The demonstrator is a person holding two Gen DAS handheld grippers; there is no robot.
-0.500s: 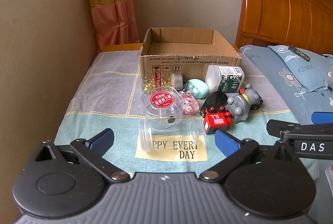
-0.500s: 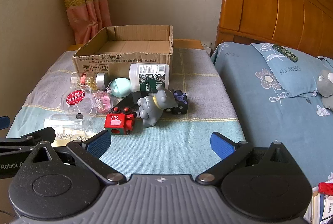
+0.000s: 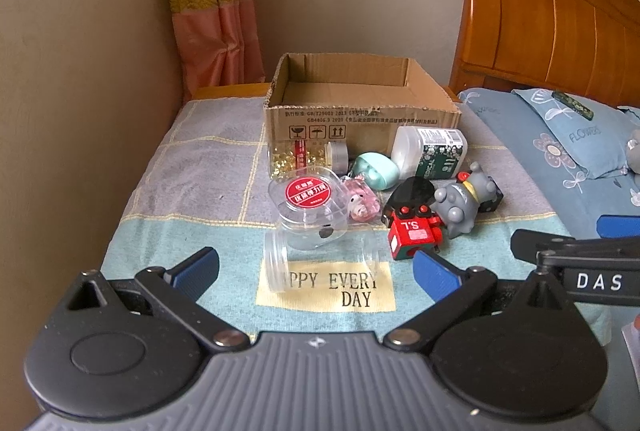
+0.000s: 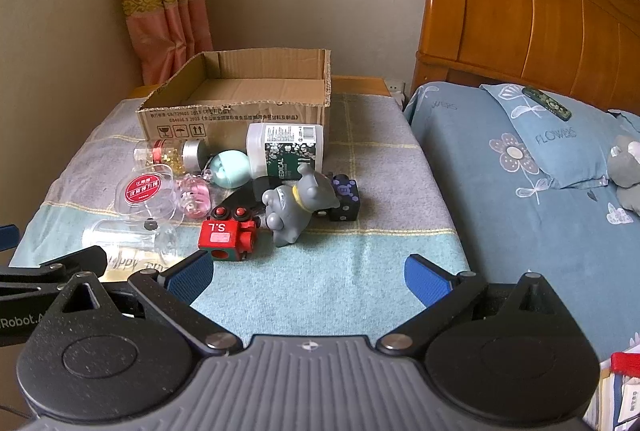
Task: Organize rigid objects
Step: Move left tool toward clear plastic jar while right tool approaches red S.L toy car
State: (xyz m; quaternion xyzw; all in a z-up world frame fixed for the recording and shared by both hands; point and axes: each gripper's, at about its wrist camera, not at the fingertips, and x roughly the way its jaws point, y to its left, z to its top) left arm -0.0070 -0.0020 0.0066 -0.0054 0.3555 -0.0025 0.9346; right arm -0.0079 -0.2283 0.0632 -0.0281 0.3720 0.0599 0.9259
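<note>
- Left wrist view shows the left gripper (image 3: 316,271) with its blue pads spread wide and nothing between them; it hangs low over the towel (image 3: 192,171), just short of a clear jar (image 3: 320,259) lying on its side.
- Right wrist view shows the right gripper (image 4: 308,271) likewise spread and empty, above bare towel near the red toy block (image 4: 226,237).
- Between the grippers and the cardboard box (image 3: 360,111) lies the clutter to be sorted: a round clear tub with a red label (image 3: 308,199), a pink pig charm (image 3: 362,201), a mint-green case (image 3: 376,169), a white bottle (image 3: 430,151), a capsule bottle (image 3: 302,157), a grey toy animal (image 3: 460,205) and a dark die (image 4: 344,199); they sit touching or just beside one another.
- Nothing can be seen inside the box, so the sorting seems to be at its start; the step in hand looks like the approach to a first pick.
- A likely next move is for the left gripper to ease forward and straddle the jar across its width; the jar may roll, so the pads should close squarely on its sides.
</note>
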